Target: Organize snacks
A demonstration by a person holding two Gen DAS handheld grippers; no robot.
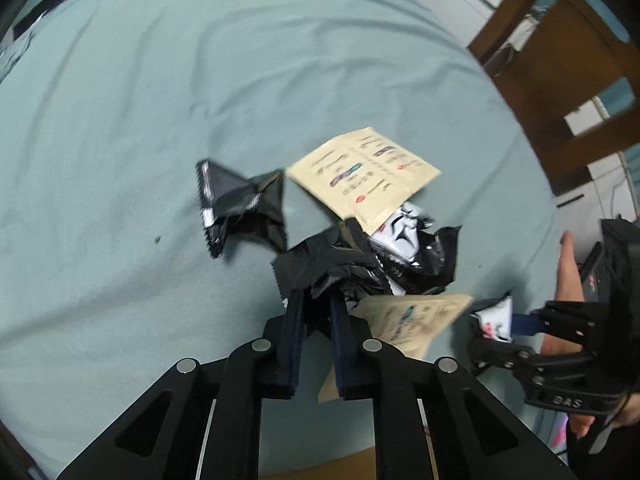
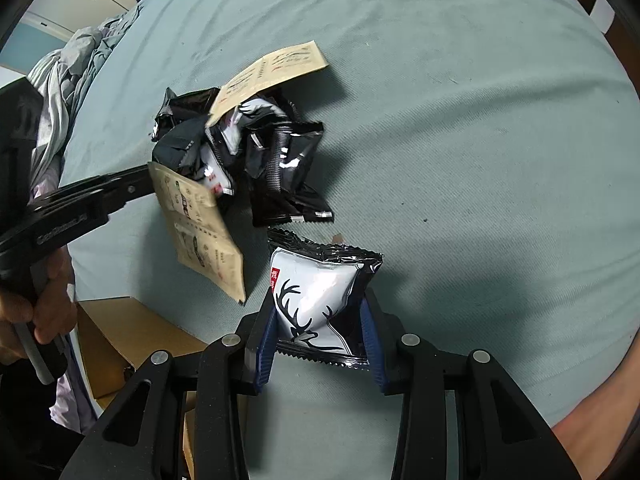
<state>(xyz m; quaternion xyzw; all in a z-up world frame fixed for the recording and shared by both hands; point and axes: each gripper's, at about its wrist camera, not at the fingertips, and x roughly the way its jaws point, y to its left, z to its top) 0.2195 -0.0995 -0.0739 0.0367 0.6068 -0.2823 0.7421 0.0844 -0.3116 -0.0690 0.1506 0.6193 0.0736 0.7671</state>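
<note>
- My right gripper (image 2: pixel 320 320) pinches a white deer-print snack bag (image 2: pixel 316 300) above the teal sheet (image 2: pixel 480 160).
- My left gripper (image 1: pixel 316 312) is nearly pressed together on a black wrapper (image 1: pixel 328 264) at the pile's edge.
- The snack pile (image 2: pixel 240 148) lies just beside the deer bag.
- A lone black packet (image 1: pixel 240 204) sits left of the pile.

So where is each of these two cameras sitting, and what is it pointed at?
Left wrist view: sits on the left tool, looking steeply down at a bed sheet and a pile of snack packets; its fingers pinch a black packet.
Right wrist view: sits on the right tool, looking down at the deer-print packet it grips; a hand shows at left.
Shared: the pile, the tan packets, and each view shows the other tool.
</note>
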